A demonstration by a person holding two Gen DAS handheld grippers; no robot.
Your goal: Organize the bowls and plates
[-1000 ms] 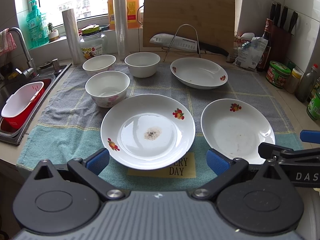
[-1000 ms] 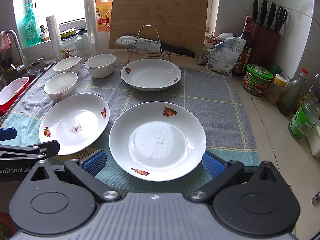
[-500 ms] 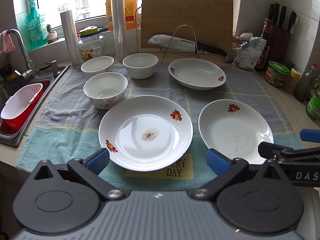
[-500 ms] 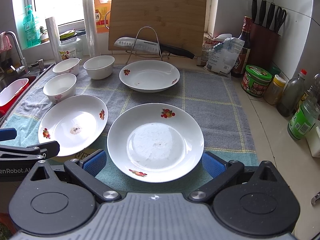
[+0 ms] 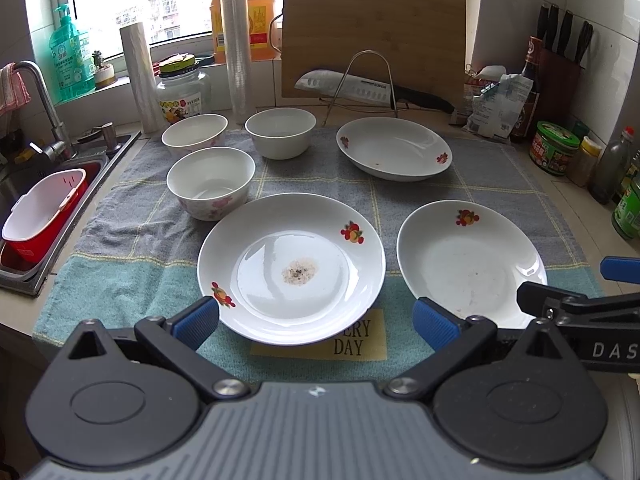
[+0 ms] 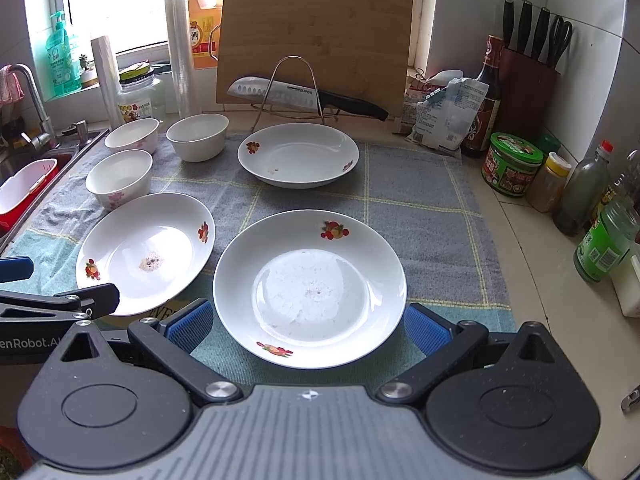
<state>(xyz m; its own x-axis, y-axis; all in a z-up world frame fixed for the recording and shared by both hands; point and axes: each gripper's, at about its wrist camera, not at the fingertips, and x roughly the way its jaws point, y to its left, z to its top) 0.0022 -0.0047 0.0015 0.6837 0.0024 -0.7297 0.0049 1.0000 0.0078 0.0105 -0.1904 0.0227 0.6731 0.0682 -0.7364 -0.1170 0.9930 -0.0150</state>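
Observation:
Three white fruit-print plates lie on a towel: a soiled near-left plate (image 5: pixel 291 267) (image 6: pixel 145 251), a near-right plate (image 5: pixel 471 264) (image 6: pixel 310 286) and a far plate (image 5: pixel 394 148) (image 6: pixel 298 156). Three white bowls (image 5: pixel 211 182) (image 5: pixel 195 133) (image 5: pixel 280 132) stand at the back left. My left gripper (image 5: pixel 316 320) is open and empty just before the soiled plate's near rim. My right gripper (image 6: pixel 306 326) is open and empty, its blue pads either side of the near-right plate's near rim.
A sink with a red-and-white basket (image 5: pixel 42 216) lies at the left. A knife on a wire rack (image 6: pixel 304 98) and a cutting board (image 6: pixel 314 46) stand behind. Jars and bottles (image 6: pixel 512 164) line the right counter. The towel (image 6: pixel 420 216) covers the counter.
Both grippers have drawn back slightly and risen a little; the plates sit marginally lower and farther in view. Nothing was grasped or moved.

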